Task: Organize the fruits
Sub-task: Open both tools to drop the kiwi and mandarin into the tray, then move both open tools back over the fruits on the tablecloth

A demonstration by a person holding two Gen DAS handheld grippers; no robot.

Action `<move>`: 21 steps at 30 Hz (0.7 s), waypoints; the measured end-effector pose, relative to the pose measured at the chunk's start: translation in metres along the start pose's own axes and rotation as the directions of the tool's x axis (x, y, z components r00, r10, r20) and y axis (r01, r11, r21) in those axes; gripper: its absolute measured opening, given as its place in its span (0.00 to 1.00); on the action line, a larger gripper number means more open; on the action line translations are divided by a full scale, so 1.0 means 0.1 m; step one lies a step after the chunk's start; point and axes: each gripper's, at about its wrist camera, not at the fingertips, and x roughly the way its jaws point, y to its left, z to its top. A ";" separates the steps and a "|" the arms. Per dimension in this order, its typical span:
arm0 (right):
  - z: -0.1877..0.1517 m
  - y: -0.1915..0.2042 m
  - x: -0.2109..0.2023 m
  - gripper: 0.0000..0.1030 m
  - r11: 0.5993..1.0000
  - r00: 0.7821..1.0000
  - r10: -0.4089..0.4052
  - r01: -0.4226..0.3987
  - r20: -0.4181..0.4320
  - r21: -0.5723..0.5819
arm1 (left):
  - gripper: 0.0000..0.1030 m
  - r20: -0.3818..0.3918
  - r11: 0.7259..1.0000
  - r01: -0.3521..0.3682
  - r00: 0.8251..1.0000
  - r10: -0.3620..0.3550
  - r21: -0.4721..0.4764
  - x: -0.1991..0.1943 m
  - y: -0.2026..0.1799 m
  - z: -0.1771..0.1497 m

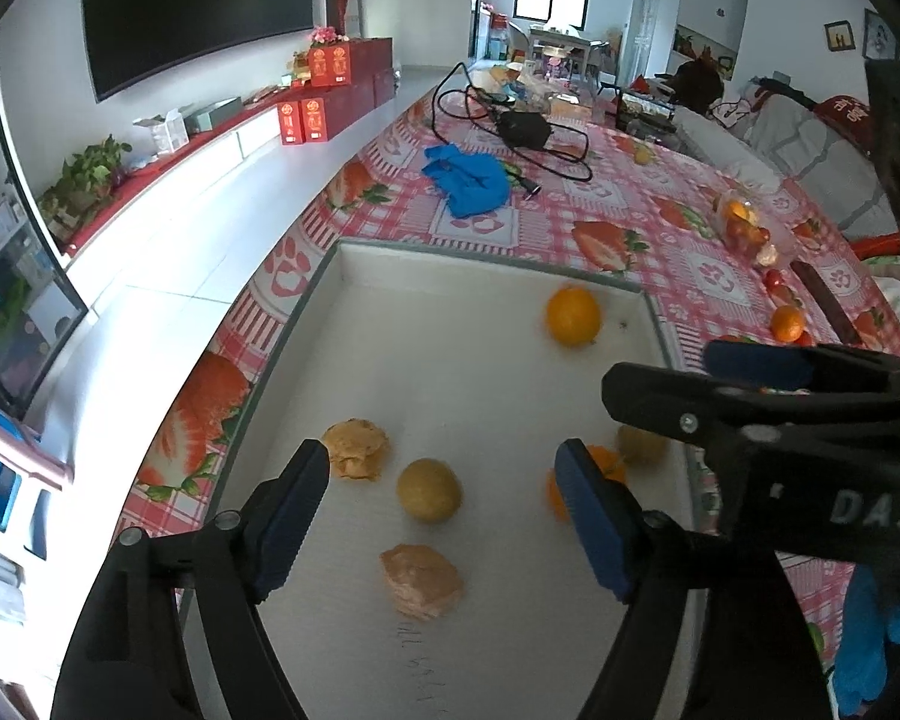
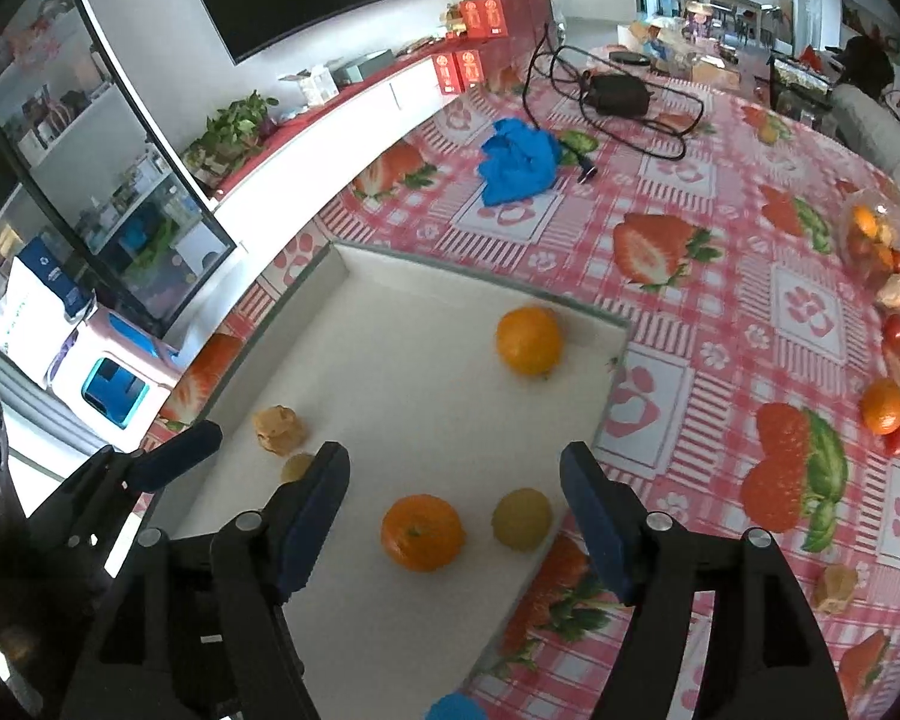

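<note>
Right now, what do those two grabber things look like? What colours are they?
Both are black plastic tongs with blue ridged pads on the inside of their fingers. The left gripper has round silver screws at its finger joints, and so does the right gripper. Seen from the left camera, the right gripper's body carries pale letters reading "DAS". A blue glove shows beneath it.

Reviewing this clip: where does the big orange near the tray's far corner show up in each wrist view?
Left wrist: the big orange lies right of centre, inside the white tray near its far right corner.
Right wrist: the big orange lies just above centre, near the same corner of the tray.
Shared landmark: the blue cloth on the tablecloth beyond the tray.
</note>
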 end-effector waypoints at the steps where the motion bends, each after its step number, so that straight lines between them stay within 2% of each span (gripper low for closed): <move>1: 0.00 -0.04 -0.04 0.99 1.000 1.000 -0.009 0.009 0.009 0.005 | 0.79 0.003 1.000 0.004 1.000 -0.004 0.005 -0.02 -0.05 0.01; 5: -0.02 -0.26 -0.27 1.00 0.999 0.997 -0.044 0.042 0.061 0.028 | 0.79 0.013 0.999 0.024 1.000 -0.024 0.042 -0.08 -0.28 0.06; 11: -0.07 -0.83 -0.60 1.00 0.987 0.986 -0.130 0.118 0.106 0.110 | 0.79 0.015 0.989 0.083 0.996 -0.085 0.119 -0.14 -0.79 0.12; 14: -0.11 -1.28 -0.74 1.00 0.965 0.972 -0.210 0.190 0.103 0.182 | 0.79 0.006 0.979 0.128 0.991 -0.130 0.158 -0.14 -1.10 0.12; 21: -0.17 -2.21 -0.87 1.00 0.903 0.946 -0.319 0.285 0.056 0.320 | 0.79 -0.047 0.949 0.203 0.979 -0.197 0.240 0.01 -1.76 0.02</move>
